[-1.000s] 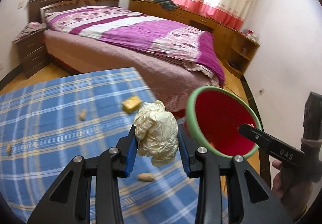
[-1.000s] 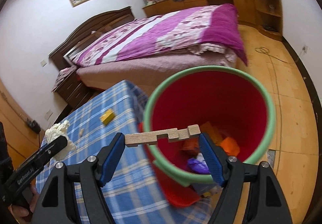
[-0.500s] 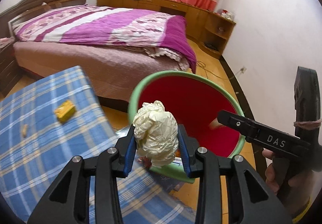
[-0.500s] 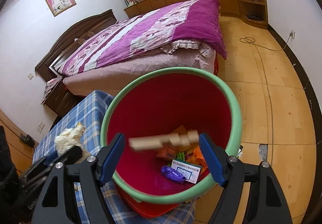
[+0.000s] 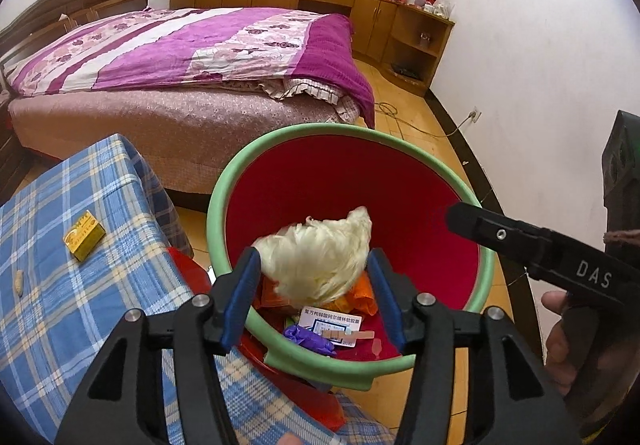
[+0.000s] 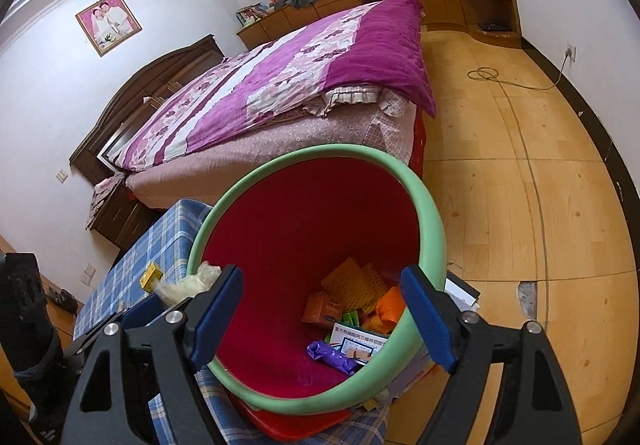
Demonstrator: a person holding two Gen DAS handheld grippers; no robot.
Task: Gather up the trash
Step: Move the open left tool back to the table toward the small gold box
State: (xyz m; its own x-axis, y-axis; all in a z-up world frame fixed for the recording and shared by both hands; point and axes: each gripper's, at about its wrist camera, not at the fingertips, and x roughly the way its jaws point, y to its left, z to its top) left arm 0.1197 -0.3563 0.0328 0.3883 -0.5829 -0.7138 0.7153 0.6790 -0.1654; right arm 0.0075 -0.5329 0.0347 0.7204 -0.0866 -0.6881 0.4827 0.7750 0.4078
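And we let go! Our left gripper (image 5: 314, 295) has just spread its jaws, and the crumpled paper wad (image 5: 318, 259) hangs blurred between the pads, loose and dropping over the red bin (image 5: 400, 181). A moment ago it was pinched tight. Our right gripper (image 6: 322, 315) stands wide and empty above the same bin; its wooden strip is gone from the jaws, now down among the wrappers. Two pieces binned, by our reckoning. Farther out on the checked cloth (image 5: 52, 293), the yellow box (image 5: 84, 240) and a peanut (image 5: 18, 280) await collection.
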